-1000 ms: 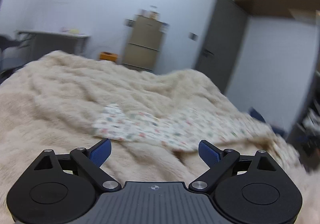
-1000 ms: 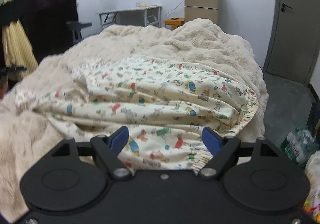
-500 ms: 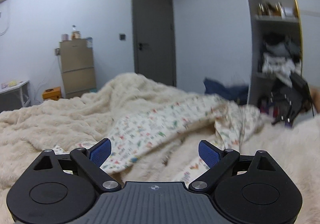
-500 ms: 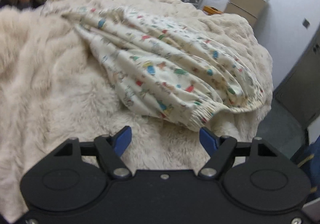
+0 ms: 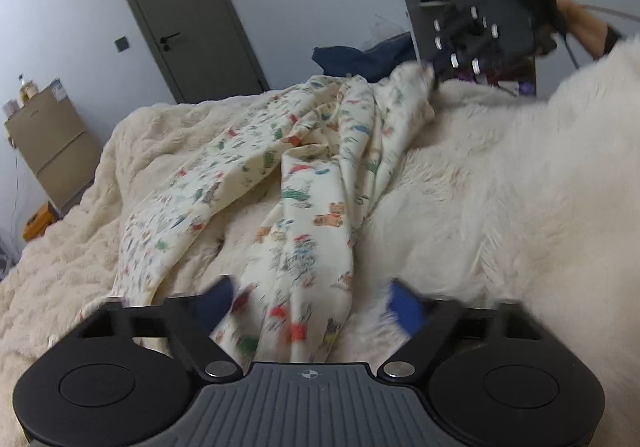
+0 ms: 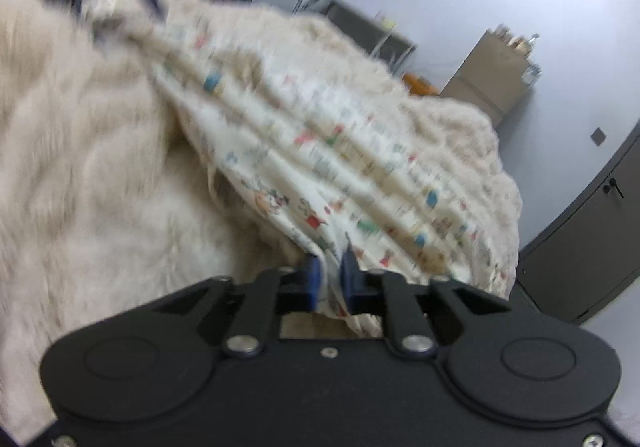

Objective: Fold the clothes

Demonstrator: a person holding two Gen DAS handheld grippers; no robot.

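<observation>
The right claw (image 6: 329,279) is now closed narrow on an edge of the printed garment (image 6: 320,163); the cloth passes up between its two blue pads. Half a second ago this claw was wide, and the ribbed hem of the garment lay just ahead of it on the fluffy blanket (image 6: 80,167). So the grasp on this side has just been made. From the pinched edge the cloth runs away forward and to the upper left in long pulled ridges, which I judge to mean that it is under some tension.

The left claw (image 5: 308,303) stands wide. The garment (image 5: 304,207) now lies directly between its blue fingers (image 5: 404,307) and reaches under the claw body; half a second ago the cloth was only ahead of the claw. The fingers are blurred, so I cannot tell if they are closing at this moment. In this view the far end of the garment, far ahead and to the right, is lifted from the blanket (image 5: 500,187) at the right claw (image 5: 468,47), which appears there as a dark blurred shape.

For the task this means that one end of the garment is held and the other end is in reach of the left claw. The garment itself is bunched and stretched along the bed, not flat and not folded. In my judgement, the left claw needs to close on the cloth between its fingers, so that both ends can be drawn out.
</observation>
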